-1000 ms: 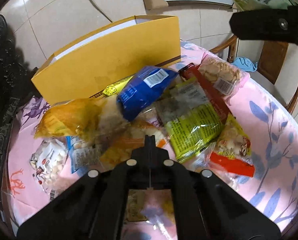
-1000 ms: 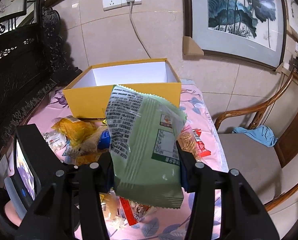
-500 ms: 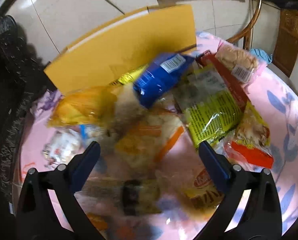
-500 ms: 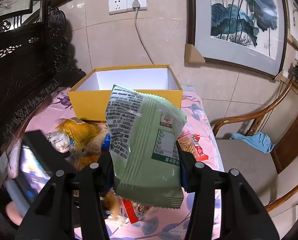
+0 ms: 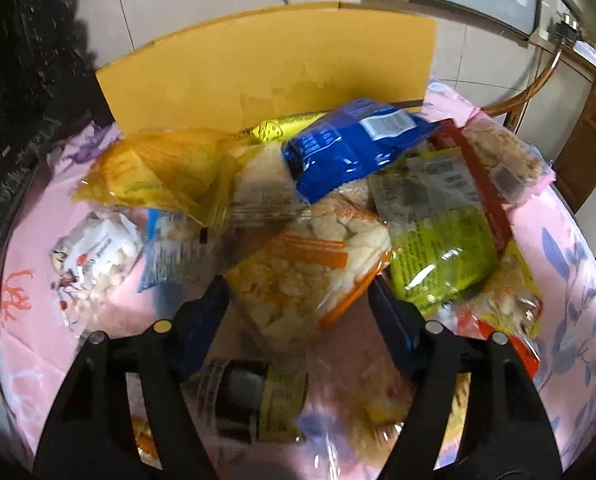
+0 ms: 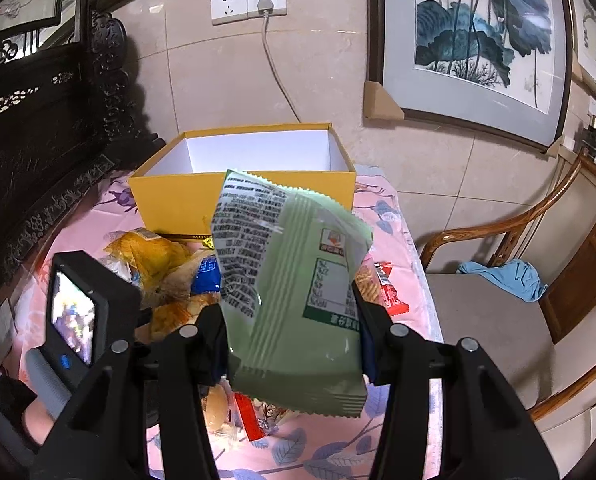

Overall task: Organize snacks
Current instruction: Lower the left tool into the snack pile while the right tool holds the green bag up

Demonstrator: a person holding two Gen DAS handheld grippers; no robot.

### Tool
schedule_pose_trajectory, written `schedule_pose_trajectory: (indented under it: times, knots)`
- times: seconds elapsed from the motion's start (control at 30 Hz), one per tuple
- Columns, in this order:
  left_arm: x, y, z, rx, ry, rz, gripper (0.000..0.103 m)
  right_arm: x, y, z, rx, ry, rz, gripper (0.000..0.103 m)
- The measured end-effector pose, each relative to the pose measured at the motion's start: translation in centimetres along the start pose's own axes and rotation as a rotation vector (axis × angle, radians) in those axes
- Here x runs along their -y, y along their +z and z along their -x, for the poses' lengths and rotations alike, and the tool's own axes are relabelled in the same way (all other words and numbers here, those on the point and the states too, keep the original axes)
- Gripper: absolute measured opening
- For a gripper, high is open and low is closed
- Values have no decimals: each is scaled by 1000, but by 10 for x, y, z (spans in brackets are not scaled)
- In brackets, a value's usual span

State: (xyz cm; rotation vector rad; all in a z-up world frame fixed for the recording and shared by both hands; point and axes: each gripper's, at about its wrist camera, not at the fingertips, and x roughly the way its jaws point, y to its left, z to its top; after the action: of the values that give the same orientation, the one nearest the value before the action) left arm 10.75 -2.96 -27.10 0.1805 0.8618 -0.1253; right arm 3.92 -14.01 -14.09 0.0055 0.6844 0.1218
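Observation:
My right gripper (image 6: pixel 291 320) is shut on a pale green snack bag (image 6: pixel 293 296) and holds it in the air in front of the open yellow box (image 6: pixel 241 196). My left gripper (image 5: pixel 298 296) is open, its fingers on either side of a clear bag with an orange band (image 5: pixel 310 268) in the snack pile. A blue bag (image 5: pixel 350 140), a yellow bag (image 5: pixel 157 168) and a lime-green bag (image 5: pixel 442 240) lie around it. The yellow box (image 5: pixel 265 68) stands behind the pile.
The snacks lie on a pink floral cloth (image 5: pixel 570 264) over a round table. A wooden chair (image 6: pixel 498 320) with a blue cloth stands right of the table. A dark carved screen (image 6: pixel 37 128) is on the left. The left gripper's body (image 6: pixel 77 312) shows in the right wrist view.
My left gripper has opened from shut and dropped closer to the pile, now straddling the orange-banded bag. My right gripper has kept its hold on the green bag and shifted slightly.

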Motion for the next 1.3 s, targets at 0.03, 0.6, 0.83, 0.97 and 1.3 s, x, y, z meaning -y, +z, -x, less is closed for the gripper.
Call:
schedule_pose_trajectory:
  times: [0.03,0.6,0.83,0.97,1.3]
  knots:
    - [0,-2,5,9,11,-9,65,0,1,0,0,-1,-2,50]
    - [-22,10,50,163,-36,28,101,-5,5,24,52,-6,14,50]
    - [10,19,13,14,37,-93,101,10,3,14,38,0,-26,51]
    - [3,22,-30,-141,18,89,101,13,-1,6,15,15,-21,51]
    - [-4,5,-17,-160,-4,114,59,34,-5,10,24,24,-79,51]
